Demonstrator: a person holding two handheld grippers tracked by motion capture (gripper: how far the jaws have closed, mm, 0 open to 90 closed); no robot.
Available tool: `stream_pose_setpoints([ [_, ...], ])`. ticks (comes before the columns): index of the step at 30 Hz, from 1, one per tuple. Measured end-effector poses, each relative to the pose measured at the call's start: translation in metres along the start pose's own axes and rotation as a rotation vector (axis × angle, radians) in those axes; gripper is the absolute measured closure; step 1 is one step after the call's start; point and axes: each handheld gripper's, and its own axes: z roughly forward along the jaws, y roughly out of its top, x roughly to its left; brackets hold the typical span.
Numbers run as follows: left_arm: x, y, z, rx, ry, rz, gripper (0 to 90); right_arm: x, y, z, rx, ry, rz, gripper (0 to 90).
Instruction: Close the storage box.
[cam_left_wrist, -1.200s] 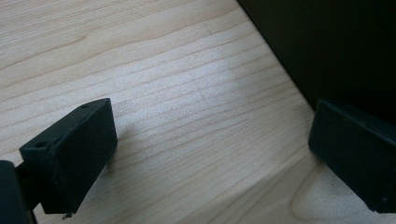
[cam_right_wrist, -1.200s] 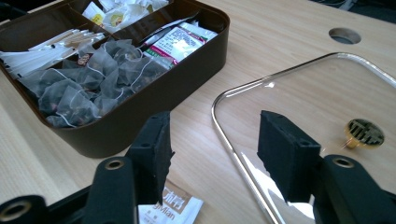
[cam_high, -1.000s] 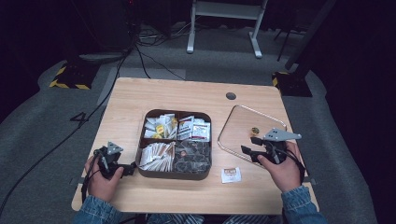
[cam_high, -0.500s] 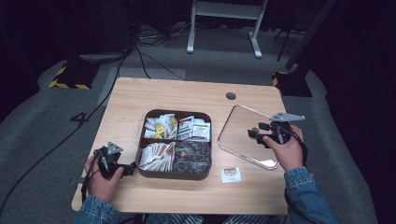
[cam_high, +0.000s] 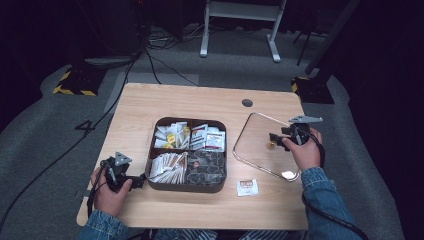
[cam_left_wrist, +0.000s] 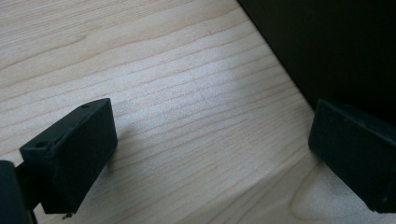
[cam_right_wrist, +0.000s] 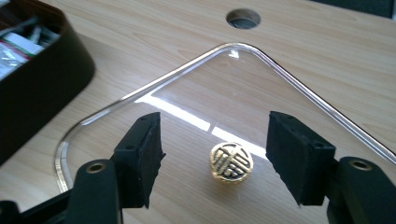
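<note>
The clear lid lies flat on the table right of the dark tray, gold knob up. The right gripper, jaws just widened, straddles the knob untouched. The left gripper gapes empty beside the tray; a sachet lies near.

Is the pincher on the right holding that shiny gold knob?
No, nothing is held yet. The right gripper has just been opening, and the gold knob of the clear lid sits between its jaws, untouched.
</note>
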Motion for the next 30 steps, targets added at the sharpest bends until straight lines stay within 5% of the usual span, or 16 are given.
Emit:
stream_pose_setpoints([
  [8,0.0,0.0,0.0,0.001,-0.001,0.003,1.5,-0.015,-0.015,0.026,0.05,-0.025,0.024,37.0],
  [17,0.0,0.0,0.0,0.0,-0.001,0.002,1.5,-0.017,-0.025,0.041,0.061,-0.016,0.046,39.9],
  [26,0.0,0.0,0.0,0.0,-0.001,0.002,1.5,-0.013,-0.035,0.054,0.083,-0.002,0.021,51.5],
  [30,0.0,0.0,0.0,0.0,0.0,0.0,1.5,-0.011,-0.04,0.056,0.042,-0.03,-0.012,58.4],
])
